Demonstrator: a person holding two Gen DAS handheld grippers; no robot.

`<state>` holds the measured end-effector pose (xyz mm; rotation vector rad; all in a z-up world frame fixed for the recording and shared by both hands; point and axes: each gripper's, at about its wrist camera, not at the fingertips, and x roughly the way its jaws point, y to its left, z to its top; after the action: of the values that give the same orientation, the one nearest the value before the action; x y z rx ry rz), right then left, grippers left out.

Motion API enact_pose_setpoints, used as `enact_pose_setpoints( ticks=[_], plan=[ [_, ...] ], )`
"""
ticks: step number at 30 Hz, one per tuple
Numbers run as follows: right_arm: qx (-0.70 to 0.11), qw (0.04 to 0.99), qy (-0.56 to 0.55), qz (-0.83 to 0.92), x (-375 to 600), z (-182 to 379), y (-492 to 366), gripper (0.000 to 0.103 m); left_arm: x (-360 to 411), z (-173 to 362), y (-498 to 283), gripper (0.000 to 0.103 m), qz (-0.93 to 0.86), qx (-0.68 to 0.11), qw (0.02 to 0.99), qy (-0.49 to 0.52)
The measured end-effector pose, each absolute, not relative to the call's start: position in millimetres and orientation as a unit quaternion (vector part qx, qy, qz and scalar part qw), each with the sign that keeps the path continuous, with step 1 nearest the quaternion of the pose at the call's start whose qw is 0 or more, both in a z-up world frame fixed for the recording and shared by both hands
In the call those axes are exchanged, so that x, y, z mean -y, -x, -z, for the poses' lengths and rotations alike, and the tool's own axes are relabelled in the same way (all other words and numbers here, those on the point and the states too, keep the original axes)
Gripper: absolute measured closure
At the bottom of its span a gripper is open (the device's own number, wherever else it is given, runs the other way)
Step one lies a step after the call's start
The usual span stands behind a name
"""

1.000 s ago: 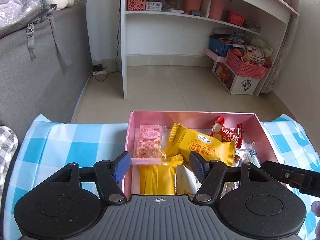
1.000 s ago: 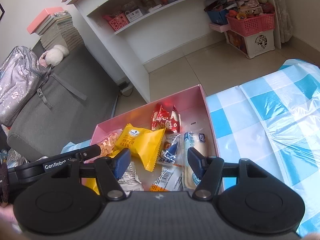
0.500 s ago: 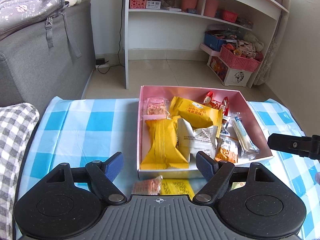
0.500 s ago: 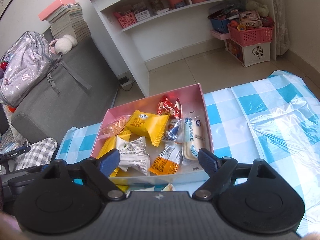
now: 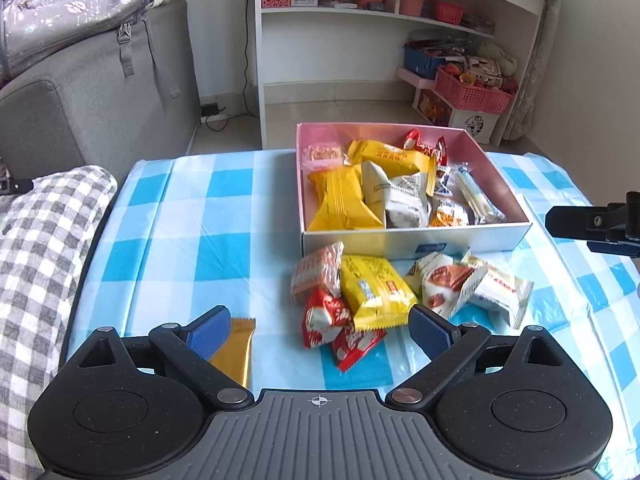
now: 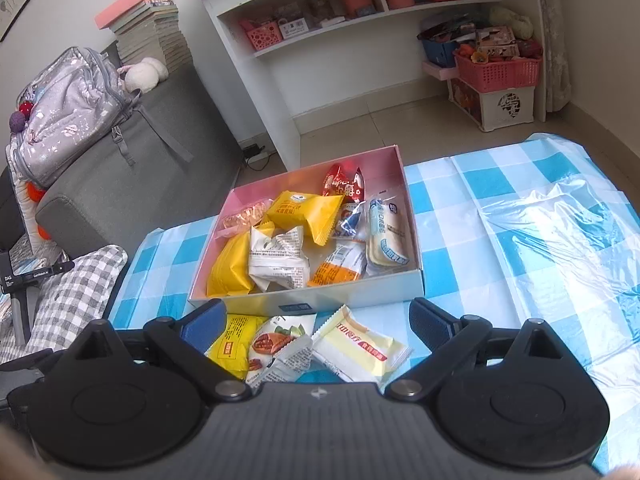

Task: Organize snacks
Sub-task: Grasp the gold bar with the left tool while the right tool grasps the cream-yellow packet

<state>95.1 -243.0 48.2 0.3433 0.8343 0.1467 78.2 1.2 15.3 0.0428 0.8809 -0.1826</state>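
While both hand-held grippers, left (image 5: pixel 318 330) and right (image 6: pixel 316 320), hover spread empty, loose snack packets (image 5: pixel 376 292) lie just before the pink box (image 5: pixel 416 242); light, crinkly, slippery, probably best pinched at a sealed edge.

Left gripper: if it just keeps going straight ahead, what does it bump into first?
Probably the loose snacks: the left gripper is open, with the red packets and yellow packet between its fingers, ahead of the pink box. Its height above them is unclear.
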Motion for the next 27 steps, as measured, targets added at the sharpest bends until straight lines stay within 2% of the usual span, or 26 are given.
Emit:
enact_pose_setpoints(
  ticks=[8, 14, 27],
  plan=[
    [-0.415, 0.903, -0.074, -0.076, 233.6, -29.2, -76.0, 0.002, -12.3, 8.0, -55.6, 0.005, 0.084, -0.422, 0.902, -0.038],
    [-0.435, 0.895, -0.066, -0.073, 234.9, -16.6, -73.6, 0.002, -26.2, 15.3, -50.4, 0.005, 0.082, -0.421, 0.903, -0.036],
    [-0.495, 0.865, 0.010, -0.078, 218.7, 31.7, -81.3, 0.003, -62.6, 53.2, -63.2, 0.007, 0.045, -0.490, 0.871, -0.015]
  ],
)
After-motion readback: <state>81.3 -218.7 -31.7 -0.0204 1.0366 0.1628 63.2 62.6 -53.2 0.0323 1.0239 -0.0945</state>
